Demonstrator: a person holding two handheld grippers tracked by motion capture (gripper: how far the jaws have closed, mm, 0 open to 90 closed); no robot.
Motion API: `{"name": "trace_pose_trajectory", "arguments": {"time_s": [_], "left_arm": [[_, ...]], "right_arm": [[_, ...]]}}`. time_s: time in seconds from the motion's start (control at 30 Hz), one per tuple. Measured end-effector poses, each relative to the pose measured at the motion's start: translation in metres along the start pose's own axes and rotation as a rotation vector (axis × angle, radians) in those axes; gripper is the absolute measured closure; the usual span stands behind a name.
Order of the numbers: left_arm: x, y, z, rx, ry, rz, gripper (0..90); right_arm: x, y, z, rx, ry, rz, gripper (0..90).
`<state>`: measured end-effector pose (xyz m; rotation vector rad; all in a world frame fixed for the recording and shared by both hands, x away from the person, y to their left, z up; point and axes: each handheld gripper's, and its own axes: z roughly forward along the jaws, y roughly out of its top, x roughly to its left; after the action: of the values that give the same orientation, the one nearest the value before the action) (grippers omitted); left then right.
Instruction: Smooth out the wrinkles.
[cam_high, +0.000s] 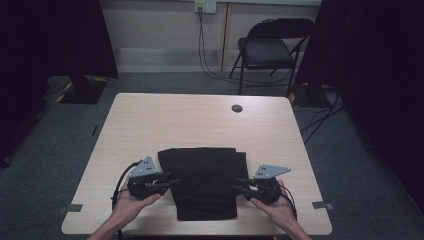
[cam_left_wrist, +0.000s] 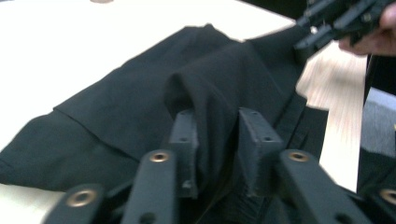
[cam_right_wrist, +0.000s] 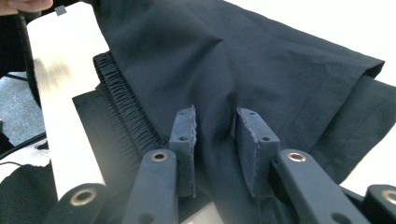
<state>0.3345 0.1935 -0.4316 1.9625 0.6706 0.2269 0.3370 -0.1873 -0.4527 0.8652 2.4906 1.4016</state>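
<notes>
Two grippers (cam_high: 170, 183) (cam_high: 239, 186) pinch black garment (cam_high: 207, 197); writing unreadable.

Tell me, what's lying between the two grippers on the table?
A folded black cloth lies between the left gripper and right gripper, seen in the high view.

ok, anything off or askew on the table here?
Nothing damaged or spilled. The black garment lies folded near the table's front edge, one layer slightly offset at its right side. Each gripper, left and right, pinches a fold.
</notes>
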Motion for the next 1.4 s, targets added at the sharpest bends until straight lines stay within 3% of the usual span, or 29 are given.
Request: {"name": "trace_pose_trajectory", "arguments": {"time_s": [0.07,0.17,0.23,0.27,0.3,0.33,0.47,0.57,0.6,0.63,0.7,0.8,0.83,0.87,0.9,0.97,1.03,1.1,1.17,1.2,1.27,1.4], "left_arm": [[0.005,0.006,-0.004,-0.044,-0.009,-0.037,59.2],[0.017,0.021,-0.008,-0.108,0.020,-0.053,58.9],[0.026,0.028,-0.005,-0.138,-0.004,-0.083,55.3],[0.028,0.029,-0.002,-0.128,0.014,-0.087,55.5],[0.031,0.030,0.005,-0.082,0.046,-0.077,55.6],[0.031,0.030,0.010,-0.062,0.051,-0.076,55.8],[0.027,0.022,0.031,-0.013,-0.004,-0.089,55.3],[0.013,0.016,0.038,0.096,-0.035,-0.028,55.9],[0.008,0.014,0.037,0.111,-0.073,-0.019,56.0],[0.002,0.012,0.034,0.112,-0.117,-0.013,57.8],[-0.002,0.012,0.028,0.069,-0.132,-0.012,56.8],[0.004,0.014,0.024,0.019,-0.083,-0.058,53.8],[0.008,0.015,0.025,0.009,-0.066,-0.074,54.2],[0.011,0.015,0.026,0.000,-0.054,-0.089,54.2],[0.013,0.016,0.026,-0.010,-0.032,-0.099,54.0],[0.015,0.015,0.029,-0.011,-0.038,-0.112,53.4],[0.009,0.012,0.034,0.067,-0.058,-0.079,53.0],[0.000,0.003,0.038,0.168,-0.103,-0.050,53.6],[-0.005,-0.008,0.038,0.242,-0.092,-0.051,52.8],[-0.007,-0.012,0.036,0.245,-0.090,-0.049,52.7],[-0.005,-0.015,0.033,0.230,-0.089,-0.052,52.1],[0.003,-0.007,0.038,0.156,-0.074,-0.084,48.3]], "right_arm": [[0.001,0.001,-0.004,-0.017,0.008,0.002,67.3],[0.004,0.001,-0.002,-0.016,0.031,-0.003,69.6],[0.007,0.000,0.000,-0.011,0.041,-0.010,69.4],[0.009,0.000,0.003,-0.007,0.051,-0.013,69.3],[0.011,0.000,0.004,-0.005,0.057,-0.016,68.4],[0.013,0.001,0.005,-0.007,0.064,-0.023,68.1],[0.016,0.010,0.003,-0.052,0.098,-0.028,65.7],[0.016,0.019,0.004,-0.071,0.090,-0.030,68.4],[0.015,0.021,0.007,-0.069,0.074,-0.027,69.2],[0.014,0.023,0.019,-0.061,0.071,-0.017,69.4],[0.015,0.023,0.025,-0.047,0.070,-0.017,69.2],[0.023,0.020,0.048,0.022,0.095,-0.041,66.5],[0.030,0.014,0.059,0.069,0.115,-0.061,61.0],[0.030,0.014,0.059,0.069,0.115,-0.061,61.0],[0.039,0.006,0.066,0.111,0.108,-0.102,56.7],[0.043,0.003,0.067,0.130,0.102,-0.130,52.4],[0.046,0.002,0.066,0.131,0.117,-0.137,48.6],[0.042,0.005,0.062,0.110,0.126,-0.114,45.5],[0.031,0.009,0.058,0.073,0.095,-0.076,43.7],[0.024,0.012,0.057,0.049,0.064,-0.057,43.5],[0.019,0.015,0.056,0.036,0.051,-0.047,43.8],[-0.002,0.026,0.067,0.030,-0.010,-0.036,45.6]]}}
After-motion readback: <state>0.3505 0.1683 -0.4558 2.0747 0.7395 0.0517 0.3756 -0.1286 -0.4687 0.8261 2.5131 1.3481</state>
